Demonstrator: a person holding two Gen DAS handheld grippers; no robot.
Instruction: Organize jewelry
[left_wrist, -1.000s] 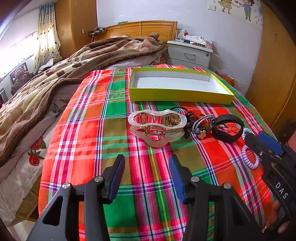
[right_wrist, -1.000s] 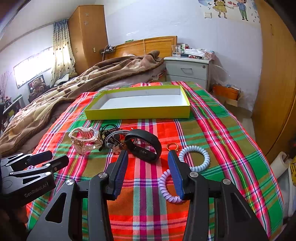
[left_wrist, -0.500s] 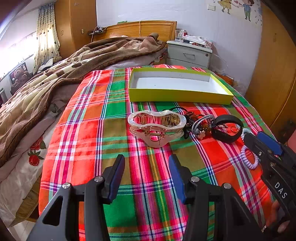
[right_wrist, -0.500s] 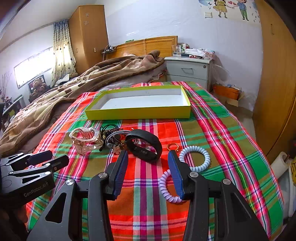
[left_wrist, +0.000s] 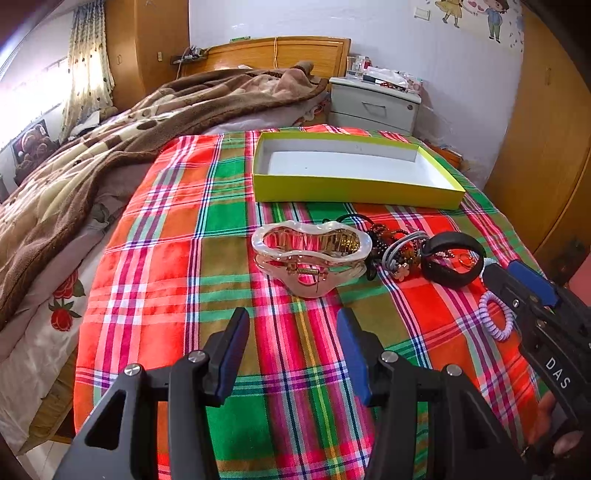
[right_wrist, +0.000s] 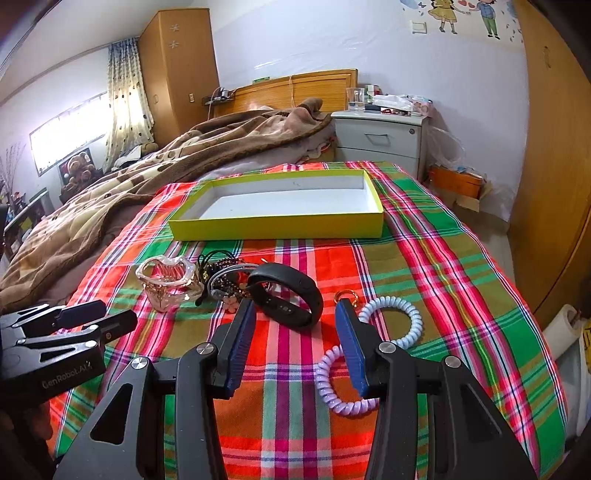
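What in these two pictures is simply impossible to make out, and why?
- Tangle of bracelets and hair ties: in both views too small and overlapped to count pieces.
- Lilac coil bracelet: part hidden behind the right gripper in the right view; the left view shows only a loop.
- Gold ring: mostly hidden by that finger.
- Nightstand: items on top too small to identify.
- Yellow box: near wall hides the front floor.

Right gripper (right_wrist: 291, 325) jaws apart, empty — black band (right_wrist: 286, 293) just ahead.
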